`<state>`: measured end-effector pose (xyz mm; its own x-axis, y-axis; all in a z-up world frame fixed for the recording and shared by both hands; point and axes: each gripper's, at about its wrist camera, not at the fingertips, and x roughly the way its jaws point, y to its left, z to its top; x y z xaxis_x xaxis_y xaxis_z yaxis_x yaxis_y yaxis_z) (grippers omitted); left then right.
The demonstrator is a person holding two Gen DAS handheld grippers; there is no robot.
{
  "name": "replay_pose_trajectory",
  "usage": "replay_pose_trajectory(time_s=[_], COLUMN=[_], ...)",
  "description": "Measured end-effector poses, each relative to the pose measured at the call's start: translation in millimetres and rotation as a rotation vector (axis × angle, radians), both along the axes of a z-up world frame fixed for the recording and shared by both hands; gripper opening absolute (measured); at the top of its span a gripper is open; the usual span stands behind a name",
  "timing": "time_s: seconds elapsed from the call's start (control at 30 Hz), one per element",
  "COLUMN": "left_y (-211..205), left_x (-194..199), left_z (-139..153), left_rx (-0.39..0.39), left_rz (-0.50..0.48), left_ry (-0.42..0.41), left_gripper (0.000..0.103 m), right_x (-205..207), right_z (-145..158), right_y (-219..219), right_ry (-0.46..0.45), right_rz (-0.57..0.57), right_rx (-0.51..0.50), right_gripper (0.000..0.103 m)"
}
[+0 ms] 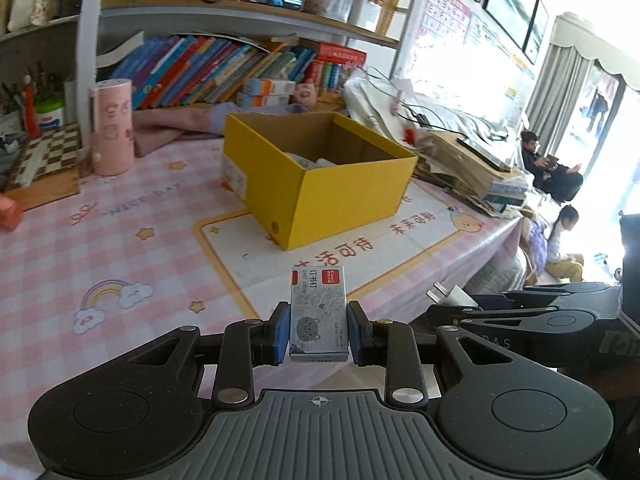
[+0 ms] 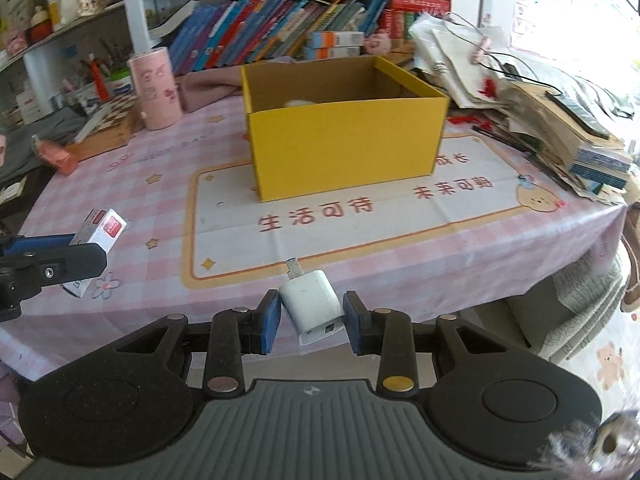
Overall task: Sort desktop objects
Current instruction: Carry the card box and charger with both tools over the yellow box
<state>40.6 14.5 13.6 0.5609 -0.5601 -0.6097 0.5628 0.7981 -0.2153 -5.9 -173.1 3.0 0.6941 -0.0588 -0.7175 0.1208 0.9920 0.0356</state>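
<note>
My left gripper (image 1: 319, 330) is shut on a small grey staple box (image 1: 318, 312) with a red label, held above the pink checked tablecloth. My right gripper (image 2: 311, 318) is shut on a white charger plug (image 2: 312, 310), its metal prongs pointing forward, near the table's front edge. An open yellow cardboard box (image 1: 320, 176) stands on the mat ahead, with pale items inside; it also shows in the right wrist view (image 2: 344, 148). The right wrist view shows the left gripper (image 2: 52, 260) with the staple box (image 2: 100, 232) at the far left. The left wrist view shows the right gripper (image 1: 520, 316) at right.
A pink cylinder (image 1: 112, 128) stands at the back left beside a checkered board (image 1: 44, 156). A bookshelf (image 1: 224, 68) lines the back. A messy stack of papers and bags (image 1: 452, 148) sits right of the box. The table edge (image 1: 480, 256) drops off at right; people sit beyond.
</note>
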Motion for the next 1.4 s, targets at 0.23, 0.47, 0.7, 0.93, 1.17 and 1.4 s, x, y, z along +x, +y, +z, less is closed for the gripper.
replay_pose_trajectory(time_s=[0.23,0.47,0.7,0.93,1.17,1.4], left_y=[-17,-34,-59,-90,-125,-154], left_x=[8,20,32,48,66,91], left_z=[-1,0,2,4,15,32], left_rx=[0.016,0.021,0.023,0.028,0.024,0.023], left_rz=[-0.032,-0.053,-0.086,-0.107,-0.108,-0.047], left_ry=[0.005,0.002,-0.006,-0.02,-0.059,-0.125], left_gripper=[0.028,0.028,0.028,0.028,0.028,0.028], right_x=[5,17,31,49,72,104], right_z=[-1,-1,-2,-6,-4,15], right_y=[-14,-25,-45,-67,-98,-130], right_ry=[0.013,0.015,0.015,0.022,-0.001,-0.074], right_rz=[-0.023,-0.019,-0.039,-0.036,-0.015,0.03], right_rx=[0.008,0.007,0.02,0.021,0.022,0.021], right_gripper=[0.031,0.031,0.031,0.031,0.031,0.031])
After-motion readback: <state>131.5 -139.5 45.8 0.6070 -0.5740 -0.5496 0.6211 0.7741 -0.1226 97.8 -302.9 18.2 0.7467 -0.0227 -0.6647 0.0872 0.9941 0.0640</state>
